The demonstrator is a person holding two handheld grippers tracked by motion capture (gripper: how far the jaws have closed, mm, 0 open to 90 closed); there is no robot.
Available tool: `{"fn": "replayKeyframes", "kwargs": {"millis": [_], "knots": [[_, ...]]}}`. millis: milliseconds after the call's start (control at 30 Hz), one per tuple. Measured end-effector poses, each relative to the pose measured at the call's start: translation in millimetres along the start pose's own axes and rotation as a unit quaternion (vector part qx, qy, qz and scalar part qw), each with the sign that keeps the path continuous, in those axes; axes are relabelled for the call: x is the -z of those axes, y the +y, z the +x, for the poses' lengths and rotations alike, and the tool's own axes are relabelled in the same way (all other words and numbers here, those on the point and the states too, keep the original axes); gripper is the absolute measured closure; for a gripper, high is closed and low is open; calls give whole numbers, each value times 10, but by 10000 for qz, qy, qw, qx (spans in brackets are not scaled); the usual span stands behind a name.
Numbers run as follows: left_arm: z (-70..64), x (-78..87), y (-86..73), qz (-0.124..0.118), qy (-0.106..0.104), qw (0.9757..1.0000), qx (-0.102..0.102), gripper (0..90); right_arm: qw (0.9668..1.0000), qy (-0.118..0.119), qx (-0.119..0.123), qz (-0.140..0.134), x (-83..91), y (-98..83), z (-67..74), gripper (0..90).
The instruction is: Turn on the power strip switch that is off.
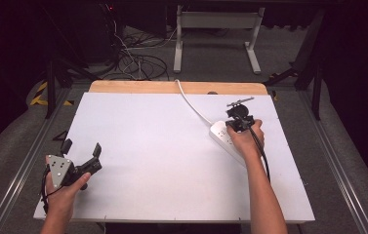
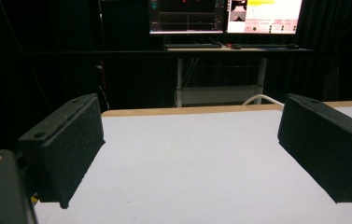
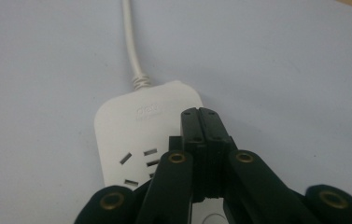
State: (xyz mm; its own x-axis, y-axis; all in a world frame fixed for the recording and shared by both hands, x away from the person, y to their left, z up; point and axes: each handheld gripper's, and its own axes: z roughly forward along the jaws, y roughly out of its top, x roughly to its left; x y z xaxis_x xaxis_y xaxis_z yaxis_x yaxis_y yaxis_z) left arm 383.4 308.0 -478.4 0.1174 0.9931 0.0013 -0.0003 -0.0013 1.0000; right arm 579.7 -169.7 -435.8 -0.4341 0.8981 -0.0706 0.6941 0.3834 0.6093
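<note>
Power strip (image 1: 224, 136), white, lies flat on the right half of the desk (image 1: 162, 146), set at a slant; its white cord (image 1: 191, 105) runs off toward the far wooden edge.

Right hand-held gripper (image 1: 237, 123) sits directly over the cord end of the strip, pointing down at it. In the right gripper view its jaws are pressed together with nothing between them, tips (image 3: 200, 122) above the strip's top face (image 3: 136, 135), just beyond the nearest socket holes. Contact with the strip cannot be told.

Left hand-held gripper (image 1: 81, 148) is at the near left corner of the desk, well apart from the strip; jaws wide, nothing between them, bare desk (image 2: 187, 158) ahead.
</note>
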Motion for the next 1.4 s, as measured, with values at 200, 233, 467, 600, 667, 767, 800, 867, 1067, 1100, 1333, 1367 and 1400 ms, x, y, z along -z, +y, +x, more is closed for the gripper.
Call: {"fn": "replayKeyframes", "kwargs": {"millis": [200, 233, 467, 600, 667, 767, 800, 867, 1067, 1100, 1333, 1367, 1400], "knots": [[-9, 3, 5, 1, -26, 10000, -4, 72, 10000, 4, -16, -10, -31, -22, 27, 900], [-9, 3, 6, -3, -28, 10000, -1, 72, 10000, -13, 37, 4, -30, -22, 38, 900], [-2, 2, 21, -20, -24, 10000, 20, 72, 9999, 67, -143, -31, -26, -68, 35, 900], [-9, -1, 28, -32, -29, 10000, 47, 73, 9999, 24, -143, -54, -31, -78, 47, 900], [-10, 1, 30, -42, -31, 10000, 71, 73, 9998, 30, -166, -49, -30, -79, 44, 900], [-11, 7, 34, -48, -34, 9999, 87, 73, 9996, -2, -259, -60, -41, -77, 45, 900], [-9, 9, 34, -49, -35, 9999, 87, 73, 9994, 29, -326, -63, -42, -80, 41, 900], [-8, 12, 35, -49, -30, 9999, 104, 73, 9994, 35, -350, -58, -43, -79, 32, 900], [21, 11, 23, -42, 16, 9999, 126, 73, 9989, 0, -464, -32, -47, -74, 42, 900], [28, 16, 24, -36, 22, 9999, 113, 73, 9988, -10, -492, -28, -54, -83, 47, 900], [28, 25, 33, -54, 18, 9999, 152, 73, 9986, 18, -507, -146, -53, -115, 36, 900], [28, 25, 33, -54, 18, 9999, 152, 73, 9987, 16, -485, -137, -53, -113, 37, 900], [27, 25, 34, -52, 15, 9999, 157, 73, 9987, 19, -484, -136, -54, -111, 38, 900]]}}
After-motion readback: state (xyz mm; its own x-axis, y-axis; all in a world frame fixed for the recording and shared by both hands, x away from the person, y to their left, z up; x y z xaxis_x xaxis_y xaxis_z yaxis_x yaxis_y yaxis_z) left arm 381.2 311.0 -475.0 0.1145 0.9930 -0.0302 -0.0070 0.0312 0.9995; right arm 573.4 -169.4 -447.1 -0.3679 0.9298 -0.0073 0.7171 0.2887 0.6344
